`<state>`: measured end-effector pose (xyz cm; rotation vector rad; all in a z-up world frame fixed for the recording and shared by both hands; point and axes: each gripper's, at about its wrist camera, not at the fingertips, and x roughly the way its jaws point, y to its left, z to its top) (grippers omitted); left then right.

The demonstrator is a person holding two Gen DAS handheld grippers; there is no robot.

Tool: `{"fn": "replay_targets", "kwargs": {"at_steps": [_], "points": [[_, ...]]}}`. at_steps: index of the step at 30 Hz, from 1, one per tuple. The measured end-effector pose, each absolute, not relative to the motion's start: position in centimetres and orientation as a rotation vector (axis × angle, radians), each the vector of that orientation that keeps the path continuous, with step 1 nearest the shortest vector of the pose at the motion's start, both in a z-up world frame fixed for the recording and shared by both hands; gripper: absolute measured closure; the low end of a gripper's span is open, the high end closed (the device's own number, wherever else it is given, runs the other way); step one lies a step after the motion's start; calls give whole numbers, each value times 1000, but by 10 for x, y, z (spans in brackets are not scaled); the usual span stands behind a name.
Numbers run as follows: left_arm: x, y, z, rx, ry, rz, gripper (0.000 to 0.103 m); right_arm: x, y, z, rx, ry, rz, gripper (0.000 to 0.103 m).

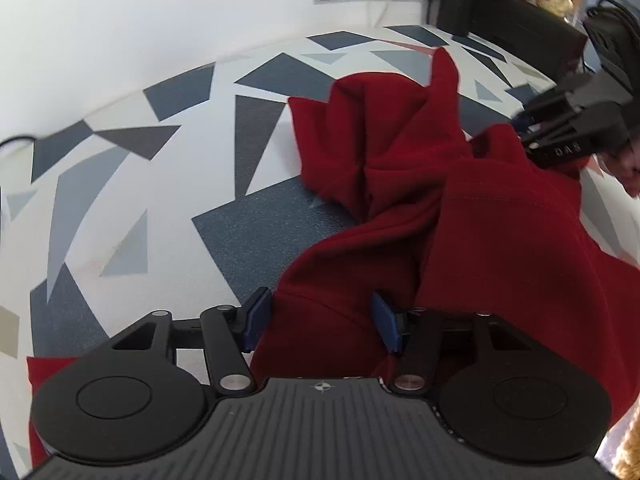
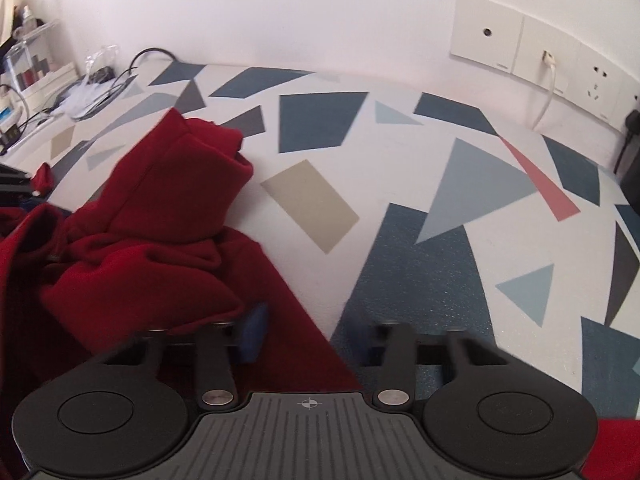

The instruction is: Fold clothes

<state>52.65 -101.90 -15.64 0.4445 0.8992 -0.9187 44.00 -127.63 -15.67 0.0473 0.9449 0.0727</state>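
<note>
The left claw (image 1: 322, 320) is matte black plastic with two blue finger pads (image 1: 256, 314), silver pivot screws, round discs on either side and a ribbed grey plate bearing a small crosshair mark. The right claw (image 2: 308, 332) has the same black links, ribbed plate and crosshair; from the left wrist view its side shows pale lettering.

white wall sockets (image 2: 520, 54) above a geometric-patterned tabletop (image 2: 320, 120).
</note>
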Motion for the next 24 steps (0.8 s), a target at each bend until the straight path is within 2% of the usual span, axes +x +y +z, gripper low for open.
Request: {"fn": "replay_targets", "kwargs": {"at_steps": [1,2,3,4,9,16,19,22,24], "points": [[529,-1018,-156,431,903,-917,51,439,-1275,-156,55,953,87,94],[531,-1017,-155,433,903,-910,67,439,-1274,-155,61,959,97,96],[534,-1016,-153,435,903,-904,75,439,-1273,-154,54,957,94,96],[536,-1016,-152,437,908,-896,88,438,-1274,-154,51,950,88,97],[537,-1016,-146,518,854,-834,93,432,-1282,-147,58,895,23,99],[537,-980,-105,409,721,-684,94,405,-1332,-109,77,720,-259,100],[537,-964,-87,363,663,-619,94,383,-1352,-109,110,733,-315,100],[527,-959,-104,383,729,-636,94,362,-1371,-111,139,753,-366,100],[520,-956,-116,402,774,-657,94,352,-1371,-127,131,833,-349,100]]}}
